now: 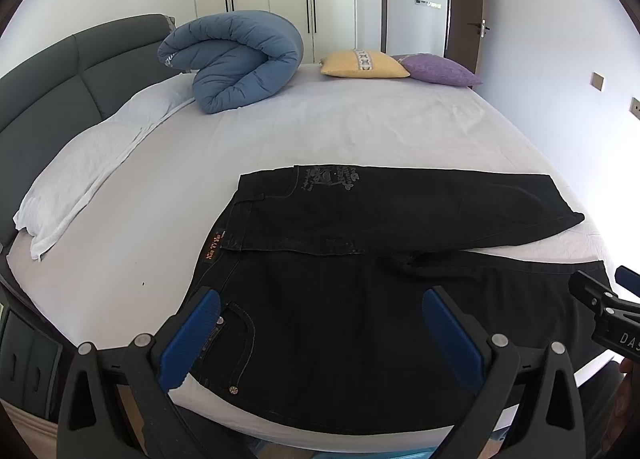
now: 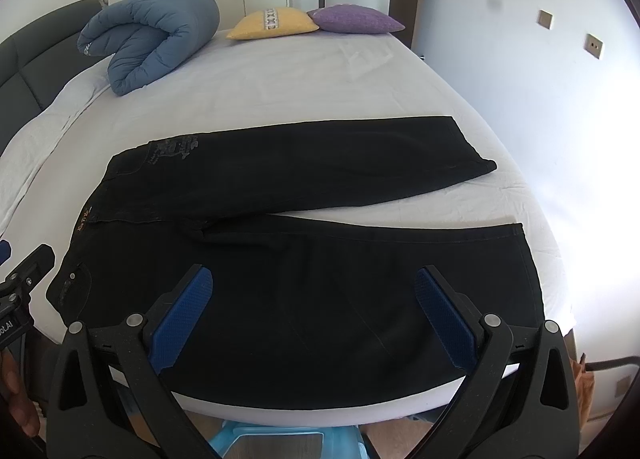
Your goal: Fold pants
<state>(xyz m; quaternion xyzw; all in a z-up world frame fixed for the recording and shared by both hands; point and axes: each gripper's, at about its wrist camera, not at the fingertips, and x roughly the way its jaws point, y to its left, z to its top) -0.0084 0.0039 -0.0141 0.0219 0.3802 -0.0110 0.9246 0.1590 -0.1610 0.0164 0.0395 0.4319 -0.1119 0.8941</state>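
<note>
Black denim on a pale sheet: the pants [image 2: 304, 259] lie spread flat across the near half of the bed [image 1: 360, 123], waistband to your left, both legs running to your right and splayed slightly apart, the far leg angled away from the near one. No fold looks made yet, so this reads as the opening step. The likely first move is bringing one leg over the other, which calls for a grip at the waist and another toward the hem, both lifted together so the cloth does not drag.

Your left gripper [image 1: 320, 335] hangs over the waist end with its blue pads [image 1: 188, 339] set wide, holding nothing. Your right gripper [image 2: 314, 317] hangs over the near leg, likewise spread wide and empty. Whether either touches the denim cannot be told.
</note>
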